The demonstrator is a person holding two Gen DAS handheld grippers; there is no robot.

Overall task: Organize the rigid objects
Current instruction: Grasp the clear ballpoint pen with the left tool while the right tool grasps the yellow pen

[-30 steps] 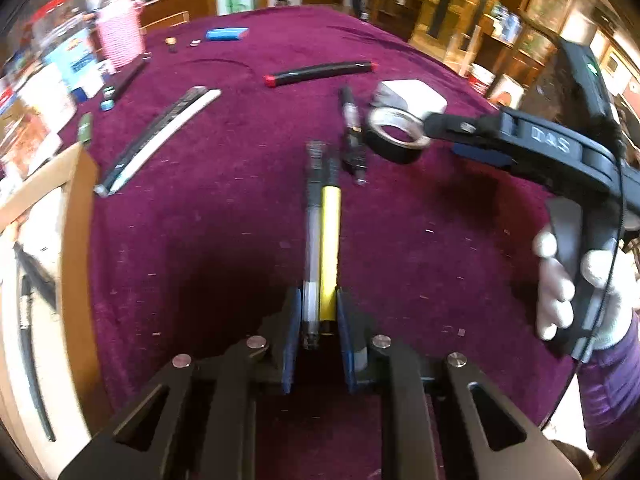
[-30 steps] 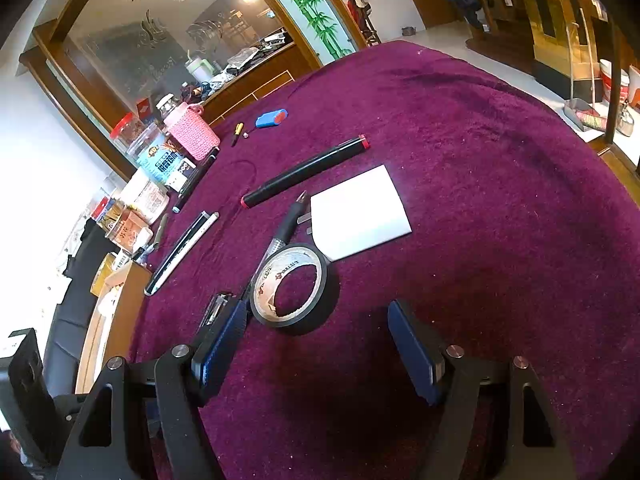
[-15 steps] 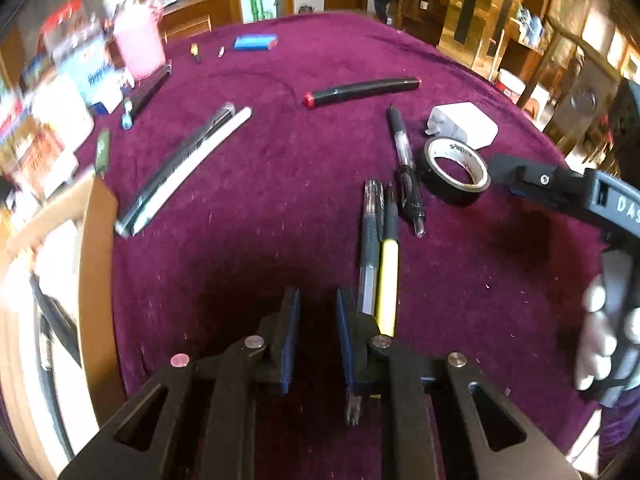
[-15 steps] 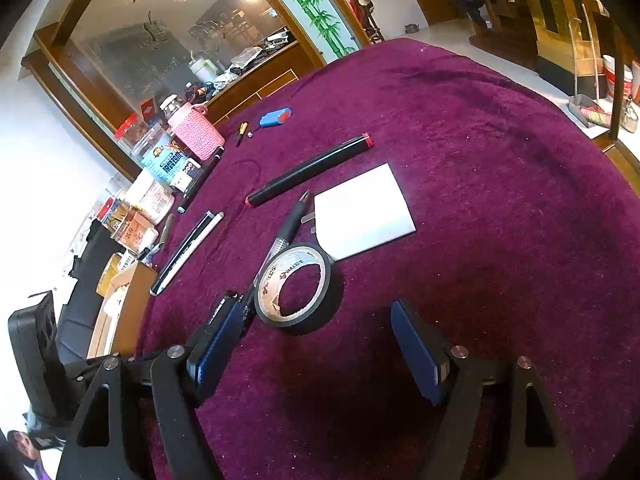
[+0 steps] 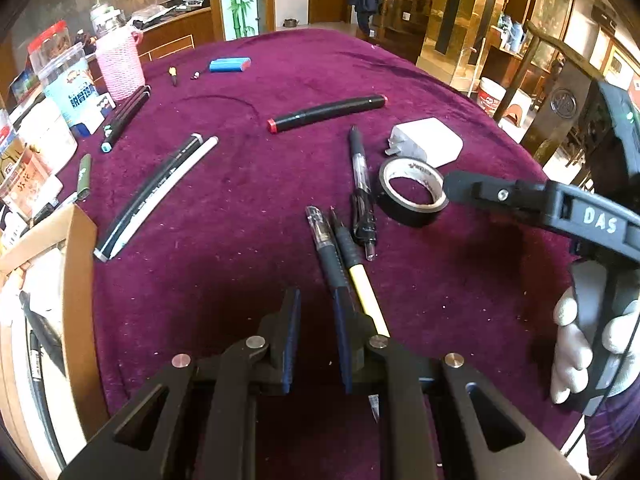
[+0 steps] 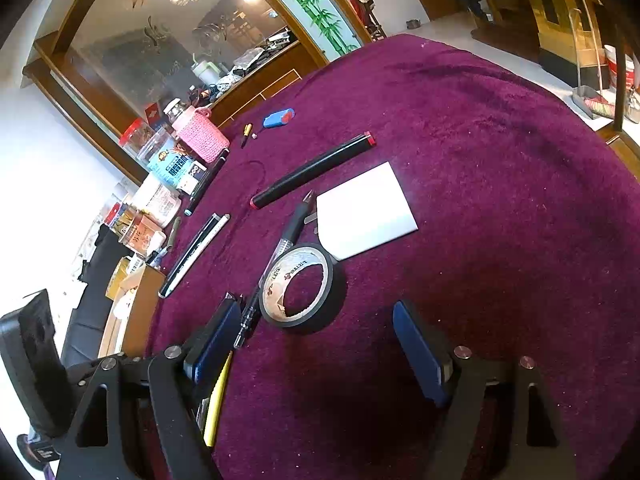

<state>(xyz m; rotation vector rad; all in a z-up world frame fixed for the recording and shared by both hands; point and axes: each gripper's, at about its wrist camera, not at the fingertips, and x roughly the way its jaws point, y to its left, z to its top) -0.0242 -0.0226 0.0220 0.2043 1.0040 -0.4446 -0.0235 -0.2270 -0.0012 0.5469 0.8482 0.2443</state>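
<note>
Pens (image 5: 340, 256) at six o'clock on the plush purple bench (image 5: 240, 216) run partly hidden behind the left tongs (image 5: 316, 336), whose jaws stand nearly together with nothing between them, angled steeply down. Right tongs (image 6: 316, 344), spread and still opening, hover with the glossy black tape roll (image 6: 302, 284) lying flat just ahead at twelve o'clock, untouched; a yellow pen (image 6: 218, 400) is cut off behind one finger.

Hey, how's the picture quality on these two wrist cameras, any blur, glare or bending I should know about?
Left wrist view: sharp, no motion blur; fisheye bulges the table; dark shadow under the left tool. Right wrist view: sharp too; the white block looks washed out; the window wall at left is overexposed; corners vignette black.
</note>
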